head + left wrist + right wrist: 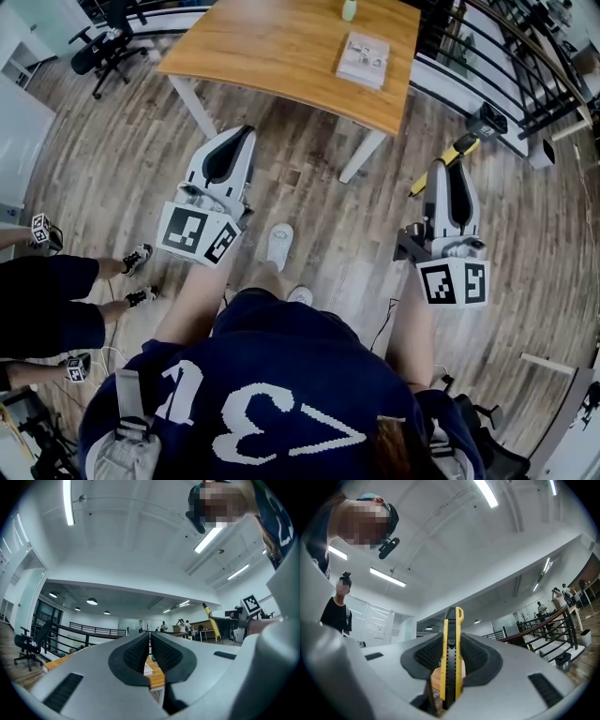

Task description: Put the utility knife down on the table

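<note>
My right gripper [448, 171] is shut on a yellow and black utility knife [459, 148], held over the wooden floor well short of the table. In the right gripper view the utility knife [452, 658] stands upright between the ribbed pads [476, 660], its tip pointing at the ceiling. My left gripper [241, 137] is shut with nothing in it, and in its own view the left gripper [150, 649] shows only a thin slit between the pads. The wooden table [272, 42] lies ahead of both grippers. From the left gripper view the knife [212, 621] shows far right.
A booklet [364, 58] and a small green bottle [349, 9] lie on the table's right part. A black railing [511, 66] runs behind on the right, an office chair [103, 47] stands far left. Another person's legs [56, 291] are at the left edge.
</note>
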A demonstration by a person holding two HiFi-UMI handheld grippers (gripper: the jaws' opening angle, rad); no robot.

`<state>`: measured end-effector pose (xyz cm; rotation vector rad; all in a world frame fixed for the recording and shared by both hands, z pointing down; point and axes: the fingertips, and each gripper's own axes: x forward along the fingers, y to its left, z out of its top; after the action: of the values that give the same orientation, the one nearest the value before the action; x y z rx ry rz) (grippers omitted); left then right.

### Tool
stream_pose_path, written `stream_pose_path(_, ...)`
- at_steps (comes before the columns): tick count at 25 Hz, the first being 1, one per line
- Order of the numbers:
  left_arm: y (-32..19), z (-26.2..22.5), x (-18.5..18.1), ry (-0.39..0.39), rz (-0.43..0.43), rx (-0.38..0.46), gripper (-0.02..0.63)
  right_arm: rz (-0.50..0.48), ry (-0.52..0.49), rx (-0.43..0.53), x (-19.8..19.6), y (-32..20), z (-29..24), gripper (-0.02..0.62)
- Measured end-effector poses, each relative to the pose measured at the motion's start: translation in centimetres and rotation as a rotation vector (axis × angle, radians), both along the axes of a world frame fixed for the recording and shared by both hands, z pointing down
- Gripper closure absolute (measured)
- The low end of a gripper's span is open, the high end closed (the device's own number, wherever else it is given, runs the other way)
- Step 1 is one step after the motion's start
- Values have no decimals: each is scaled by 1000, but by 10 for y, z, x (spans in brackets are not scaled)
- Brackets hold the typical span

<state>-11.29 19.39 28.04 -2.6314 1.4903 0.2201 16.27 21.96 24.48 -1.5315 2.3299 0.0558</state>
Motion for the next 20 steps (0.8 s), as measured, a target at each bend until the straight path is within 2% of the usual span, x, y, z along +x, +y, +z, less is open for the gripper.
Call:
stream_pose_path(8, -109, -2, -5, 11, 42, 19, 581, 34, 23, 11, -11, -97, -8, 466)
stream_pose_path(13, -181, -14, -17, 0, 74, 44, 580, 52, 2, 27, -27, -164, -17, 466)
stream_pose_path(20, -249, -12, -31, 4, 90, 34, 581, 72, -1, 13, -39, -225, -12, 466)
